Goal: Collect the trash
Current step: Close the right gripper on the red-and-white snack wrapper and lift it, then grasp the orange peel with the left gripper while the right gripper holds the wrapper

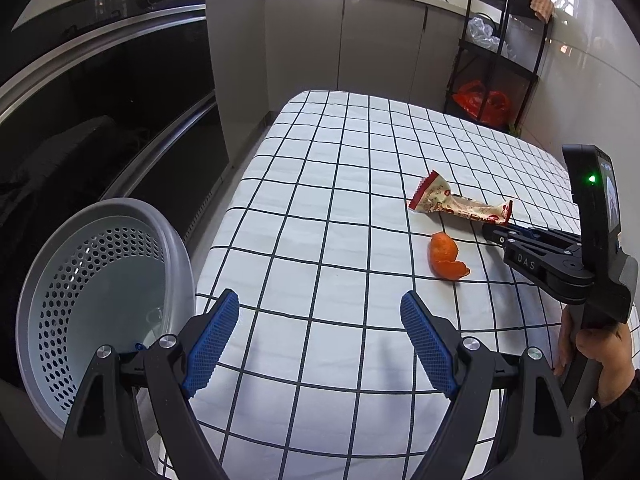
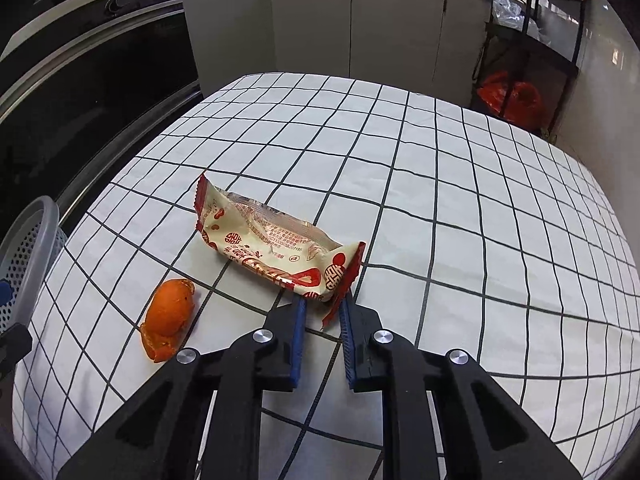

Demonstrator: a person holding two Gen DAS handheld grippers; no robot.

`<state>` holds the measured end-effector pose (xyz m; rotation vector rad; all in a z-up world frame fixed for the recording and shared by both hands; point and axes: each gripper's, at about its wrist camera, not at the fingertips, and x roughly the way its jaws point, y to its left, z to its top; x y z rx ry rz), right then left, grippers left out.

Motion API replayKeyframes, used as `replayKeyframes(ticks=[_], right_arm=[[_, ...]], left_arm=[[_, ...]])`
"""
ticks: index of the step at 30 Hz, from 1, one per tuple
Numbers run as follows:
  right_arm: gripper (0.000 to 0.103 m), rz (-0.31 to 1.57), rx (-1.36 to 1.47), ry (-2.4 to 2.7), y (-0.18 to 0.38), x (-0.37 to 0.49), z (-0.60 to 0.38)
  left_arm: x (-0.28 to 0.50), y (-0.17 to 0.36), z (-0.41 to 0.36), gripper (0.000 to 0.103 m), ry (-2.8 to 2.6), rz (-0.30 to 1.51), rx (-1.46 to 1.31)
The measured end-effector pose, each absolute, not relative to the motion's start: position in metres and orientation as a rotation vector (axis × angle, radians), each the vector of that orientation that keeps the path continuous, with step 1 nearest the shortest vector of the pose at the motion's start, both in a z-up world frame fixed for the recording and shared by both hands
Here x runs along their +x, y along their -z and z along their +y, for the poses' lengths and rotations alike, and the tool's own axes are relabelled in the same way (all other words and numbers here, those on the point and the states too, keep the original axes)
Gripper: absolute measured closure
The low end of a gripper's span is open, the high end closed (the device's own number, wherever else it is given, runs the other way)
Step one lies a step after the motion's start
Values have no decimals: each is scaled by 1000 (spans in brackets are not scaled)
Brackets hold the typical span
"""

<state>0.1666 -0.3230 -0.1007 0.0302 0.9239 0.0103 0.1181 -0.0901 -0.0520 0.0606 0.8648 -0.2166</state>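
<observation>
A red and cream snack wrapper [image 2: 276, 246] lies on the checked tablecloth [image 2: 460, 200]. An orange peel [image 2: 170, 314] lies to its left. My right gripper [image 2: 323, 304] has its blue pads around the wrapper's near red end, jaws narrowed with a small gap; whether they pinch it is unclear. In the left wrist view the wrapper [image 1: 456, 204] and the peel [image 1: 444, 258] lie at right, with the right gripper [image 1: 496, 234] at the wrapper's end. My left gripper [image 1: 320, 316] is open and empty above the table's near edge. A grey perforated bin [image 1: 104, 292] stands to its left.
A dark oven front [image 1: 100, 100] and grey cabinets [image 1: 340, 40] stand beyond the table's left and far edges. A black shelf rack [image 1: 504, 52] with an orange bag [image 1: 482, 104] stands at the back right. The bin's rim also shows in the right wrist view [image 2: 28, 236].
</observation>
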Motion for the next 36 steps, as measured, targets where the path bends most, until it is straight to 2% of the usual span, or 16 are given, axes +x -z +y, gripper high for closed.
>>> replayKeyframes(ticks=[14,24,36], right_arm=[[88,832,277,80,57,96,-343],[88,726,349,163,24,35,-347],[88,701,417,191,18,30,-377]], left_arm=[[109,44,-92,22,263,856,34],[106,45,-131,19,350,854,68],[125,70,-179,18,361,893,146]])
